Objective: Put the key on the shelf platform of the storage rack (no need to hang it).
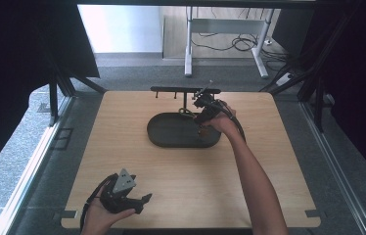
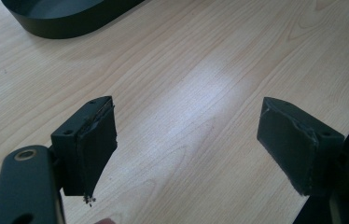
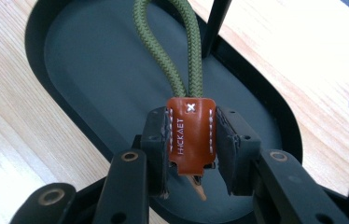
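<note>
A black oval tray [image 1: 171, 133] with a thin upright post and a hook bar [image 1: 178, 90] stands at the table's far middle. My right gripper [image 3: 192, 140] is shut on a brown leather tab [image 3: 190, 133] stitched in white, from which an olive green cord loop [image 3: 182, 46] runs upward. It hangs over the tray's dark floor [image 3: 116, 60], next to the post [image 3: 217, 23]. In the high view the right gripper [image 1: 202, 115] sits above the tray's right end. My left gripper [image 1: 139, 201] rests near the table's front left, open, with bare wood between its pads [image 2: 95, 140].
The wooden table [image 1: 269, 161] has free surface around the tray. Black curtains flank both sides. Beyond the far edge stand white desk legs [image 1: 188, 44] and loose cables on the floor. The tray's rim [image 2: 70, 25] lies ahead of the left gripper.
</note>
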Demonstrator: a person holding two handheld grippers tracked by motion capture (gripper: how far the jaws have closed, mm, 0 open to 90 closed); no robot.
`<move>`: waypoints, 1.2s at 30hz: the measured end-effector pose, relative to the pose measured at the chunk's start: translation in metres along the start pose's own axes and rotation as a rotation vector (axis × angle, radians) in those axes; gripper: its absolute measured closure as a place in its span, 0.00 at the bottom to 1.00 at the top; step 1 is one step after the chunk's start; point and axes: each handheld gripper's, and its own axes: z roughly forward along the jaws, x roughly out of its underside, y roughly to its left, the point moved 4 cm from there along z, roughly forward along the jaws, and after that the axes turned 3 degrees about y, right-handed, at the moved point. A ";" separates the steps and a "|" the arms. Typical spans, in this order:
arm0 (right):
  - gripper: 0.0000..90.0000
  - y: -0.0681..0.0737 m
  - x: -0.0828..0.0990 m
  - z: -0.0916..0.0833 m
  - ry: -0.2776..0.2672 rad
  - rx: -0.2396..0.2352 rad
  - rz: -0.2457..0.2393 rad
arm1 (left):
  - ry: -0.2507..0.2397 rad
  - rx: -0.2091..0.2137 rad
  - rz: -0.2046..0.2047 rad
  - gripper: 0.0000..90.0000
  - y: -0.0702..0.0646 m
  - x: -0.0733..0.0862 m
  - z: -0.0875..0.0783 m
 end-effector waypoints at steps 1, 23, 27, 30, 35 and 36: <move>0.74 0.000 0.001 0.001 0.001 0.000 0.003 | 0.000 0.000 0.000 0.23 0.000 0.000 0.000; 0.73 -0.003 0.026 0.028 0.026 -0.017 0.017 | 0.011 0.003 0.002 0.23 0.000 0.001 0.004; 0.72 -0.002 0.030 0.033 0.048 -0.022 0.010 | 0.012 0.003 0.002 0.23 0.000 0.001 0.005; 0.72 -0.002 0.032 0.035 0.045 -0.025 0.008 | 0.014 0.004 0.003 0.23 -0.001 0.001 0.005; 0.69 -0.002 0.035 0.037 0.052 -0.029 0.011 | 0.015 0.004 0.004 0.23 -0.001 0.001 0.005; 0.68 -0.002 0.036 0.037 0.052 -0.030 0.014 | 0.015 0.003 0.003 0.23 -0.001 0.001 0.005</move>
